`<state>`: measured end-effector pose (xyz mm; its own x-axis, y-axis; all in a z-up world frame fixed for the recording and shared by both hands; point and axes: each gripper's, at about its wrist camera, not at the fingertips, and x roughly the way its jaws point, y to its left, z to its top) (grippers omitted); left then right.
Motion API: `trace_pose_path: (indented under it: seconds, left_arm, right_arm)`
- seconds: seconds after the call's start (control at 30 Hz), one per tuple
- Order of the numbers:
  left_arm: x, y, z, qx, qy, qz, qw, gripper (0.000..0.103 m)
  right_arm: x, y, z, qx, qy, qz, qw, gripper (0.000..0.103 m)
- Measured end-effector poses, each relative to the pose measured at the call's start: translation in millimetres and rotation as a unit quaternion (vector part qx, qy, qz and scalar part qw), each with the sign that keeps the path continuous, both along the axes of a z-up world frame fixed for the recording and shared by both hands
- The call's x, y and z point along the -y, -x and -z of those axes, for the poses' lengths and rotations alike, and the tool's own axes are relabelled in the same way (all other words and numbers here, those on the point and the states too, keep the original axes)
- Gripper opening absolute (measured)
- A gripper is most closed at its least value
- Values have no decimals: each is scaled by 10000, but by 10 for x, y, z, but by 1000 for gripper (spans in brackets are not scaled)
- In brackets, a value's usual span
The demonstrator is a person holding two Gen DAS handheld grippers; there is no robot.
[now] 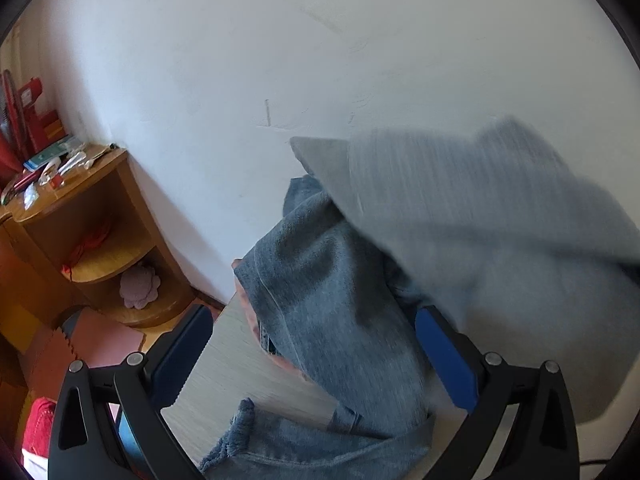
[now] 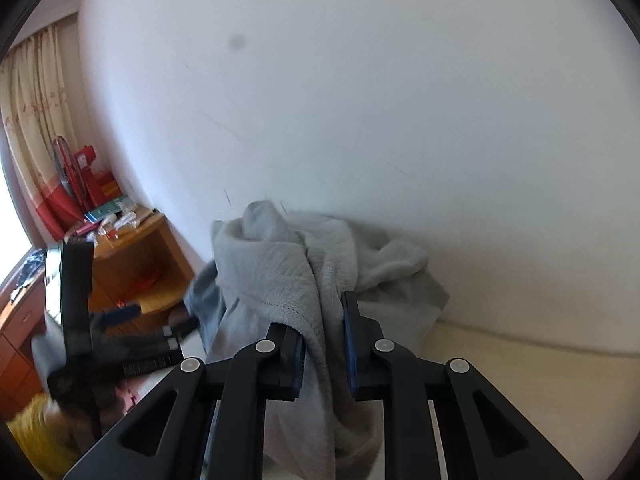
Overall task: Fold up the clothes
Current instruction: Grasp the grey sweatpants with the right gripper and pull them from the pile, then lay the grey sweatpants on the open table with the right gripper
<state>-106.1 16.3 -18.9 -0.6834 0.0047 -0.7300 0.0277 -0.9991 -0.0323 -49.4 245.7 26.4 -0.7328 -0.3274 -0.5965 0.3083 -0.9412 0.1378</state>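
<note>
Jeans [image 1: 336, 320] half hidden under blurred grey garment [image 1: 500, 220]

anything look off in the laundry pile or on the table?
The jeans lie crumpled and unfolded on the table, one frayed hem near the front edge. The grey fleece garment hangs bunched from the right gripper, draped partly over the jeans. No spills or visible damage otherwise.
</note>
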Motion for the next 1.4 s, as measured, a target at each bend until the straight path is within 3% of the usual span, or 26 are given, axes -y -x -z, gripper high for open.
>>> trace_pose_path:
  seconds: [0.2, 0.33, 0.4, 0.47, 0.53, 0.6, 0.7, 0.93, 0.97, 1.0, 1.2, 1.4]
  left_arm:
    - [-73, -215, 84, 53, -84, 590, 9982, 102]
    - [-139, -356, 228, 254, -344, 968, 9944, 102]
    - [-165, -407, 282, 303, -397, 1114, 9925, 102]
    - [-182, -465, 308, 320, -445, 1228, 9909, 102]
    - [-190, -531, 301, 298, -484, 1299, 9899, 102]
    - [-225, -557, 308, 314, -502, 1349, 9891, 102]
    - [-262, -611, 311, 340, -529, 1402, 9881, 102]
    - [-394, -633, 350, 484, -529, 1273, 9893, 102]
    - [-421, -636, 362, 529, -531, 1223, 9897, 102]
    - [-442, -645, 375, 575, -538, 1193, 9897, 102]
    - [-646, -681, 462, 776, -511, 1164, 9888, 102]
    - [-936, -671, 415, 668, -443, 1280, 9885, 102]
  right_arm:
    - [-130, -126, 486, 869, -503, 766, 9920, 17]
    - [-199, -241, 1014, 1862, -531, 1185, 9739, 20]
    - [-197, -376, 1065, 2075, -331, 1342, 9684, 20]
    - [-212, -472, 967, 1992, -79, 1343, 9707, 21]
    - [-308, -543, 786, 1722, -137, 1306, 9763, 23]
    - [-370, -536, 631, 1450, -293, 1227, 9814, 38]
    - [-221, -245, 712, 1340, -449, 863, 9862, 44]
    - [11, 418, 1213, 2183, -462, 60, 9748, 44]
    - [26, 435, 1253, 2225, -474, -38, 9738, 35]
    - [31, 438, 1282, 2245, -477, -127, 9732, 11]
    - [-335, 36, 906, 1578, -332, -65, 9869, 9]
    - [-1112, -421, 637, 1239, -501, 657, 9888, 9]
